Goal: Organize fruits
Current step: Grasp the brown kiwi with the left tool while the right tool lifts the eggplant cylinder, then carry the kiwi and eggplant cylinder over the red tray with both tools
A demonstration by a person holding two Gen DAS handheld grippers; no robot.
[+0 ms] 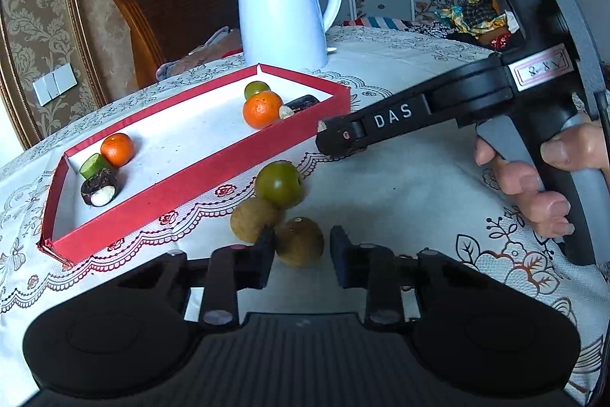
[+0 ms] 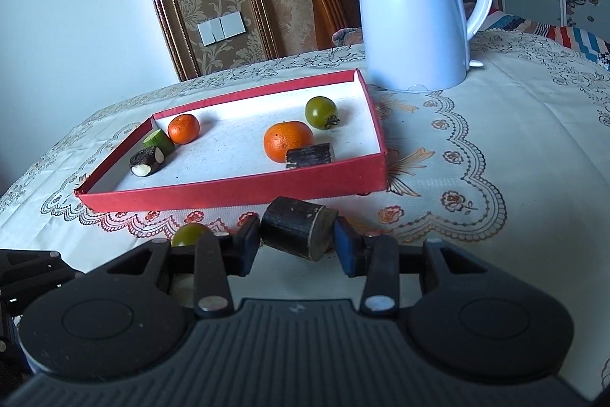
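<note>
Just in front of the red shallow cardboard tray (image 1: 206, 178), left gripper (image 1: 299, 246) has clamped a round brown longan-like fruit (image 1: 300, 241) on the tablecloth. Right gripper (image 2: 297, 239) grips a dark sugarcane chunk (image 2: 299, 231). Next imo: lift both w/o squashing, drop into tray.

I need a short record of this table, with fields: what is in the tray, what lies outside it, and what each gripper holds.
tray: red tray, white inside, on the tablecloth
in tray: small orange, large orange, green tomato, cucumber piece, left stalk piece, right stalk piece
outside tray: second green tomato, loose brown fruit
left gripper: jaws shut on held brown fruit
right gripper: jaws shut on dark stalk stub
behind tray: white kettle
</note>
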